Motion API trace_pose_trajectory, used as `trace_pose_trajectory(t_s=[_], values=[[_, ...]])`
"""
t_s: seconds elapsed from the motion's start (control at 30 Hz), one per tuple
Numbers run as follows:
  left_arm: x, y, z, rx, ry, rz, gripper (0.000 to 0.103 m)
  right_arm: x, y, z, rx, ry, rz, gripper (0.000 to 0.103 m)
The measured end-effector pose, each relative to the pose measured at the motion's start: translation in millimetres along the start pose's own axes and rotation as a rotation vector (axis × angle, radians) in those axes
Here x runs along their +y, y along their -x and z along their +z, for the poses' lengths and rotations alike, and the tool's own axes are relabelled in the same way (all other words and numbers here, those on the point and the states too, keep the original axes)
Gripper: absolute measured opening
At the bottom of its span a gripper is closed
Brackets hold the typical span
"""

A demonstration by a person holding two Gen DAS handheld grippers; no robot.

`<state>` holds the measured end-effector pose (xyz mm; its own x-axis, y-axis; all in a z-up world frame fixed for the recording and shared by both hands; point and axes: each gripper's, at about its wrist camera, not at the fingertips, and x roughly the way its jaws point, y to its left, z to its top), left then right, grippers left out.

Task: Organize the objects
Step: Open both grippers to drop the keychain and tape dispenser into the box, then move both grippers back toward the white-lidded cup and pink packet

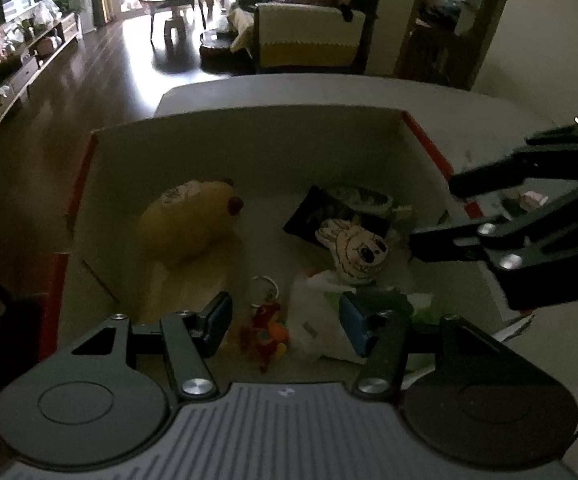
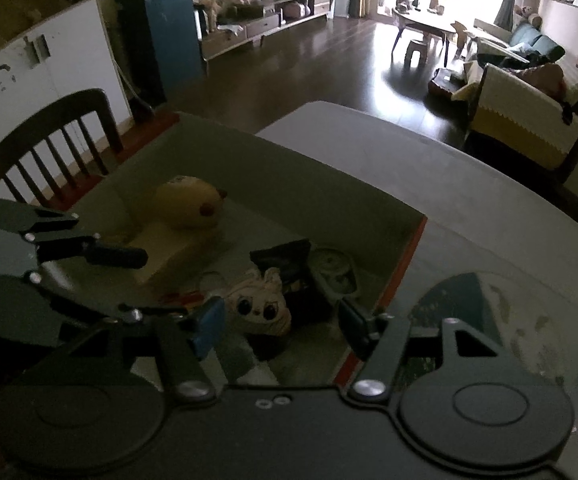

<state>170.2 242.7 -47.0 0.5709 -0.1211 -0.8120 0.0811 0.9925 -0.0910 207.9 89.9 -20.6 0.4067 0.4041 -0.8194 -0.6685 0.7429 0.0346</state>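
Observation:
An open cardboard box with red edges sits on a pale table and holds several objects. Inside lie a yellow plush, a cream mouse-faced plush, a black packet, a round tin, a red and orange keyring toy and a white plastic bag. My left gripper hangs open above the keyring toy and bag. My right gripper is open over the cream plush, near the box's right wall. Each gripper appears in the other's view, the right gripper and the left gripper.
A dark wooden chair stands left of the box. The pale table stretches right and back, with a worn patterned mat by the box. Beyond are dark floor, a sofa and a coffee table.

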Motion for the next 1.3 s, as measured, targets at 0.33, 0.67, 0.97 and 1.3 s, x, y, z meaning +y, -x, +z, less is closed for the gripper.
trace_pose_trajectory(t_s=[0.33,0.67,0.97,1.3], values=[[-18.5,34.0,-2.1,-0.07,-0.001,0.013,0.065,-1.0,40.6,-16.3,-0.058,0.005,0.026,0.072],[-64.2,54.1,6.0,-0.118,-0.001,0.007,0.074,-17.8,82.5,-42.6,-0.099,0.004,0.068,0.076],[-119.3,49.9,14.5,-0.125,-0.003,-0.005,0.082,-56.0,109.9,-72.9,-0.112,-0.007,0.057,0.08],[-185.2,24.6,21.6,-0.118,-0.009,-0.025,0.085,-116.7,123.2,-103.0,-0.1,-0.042,0.039,0.081]])
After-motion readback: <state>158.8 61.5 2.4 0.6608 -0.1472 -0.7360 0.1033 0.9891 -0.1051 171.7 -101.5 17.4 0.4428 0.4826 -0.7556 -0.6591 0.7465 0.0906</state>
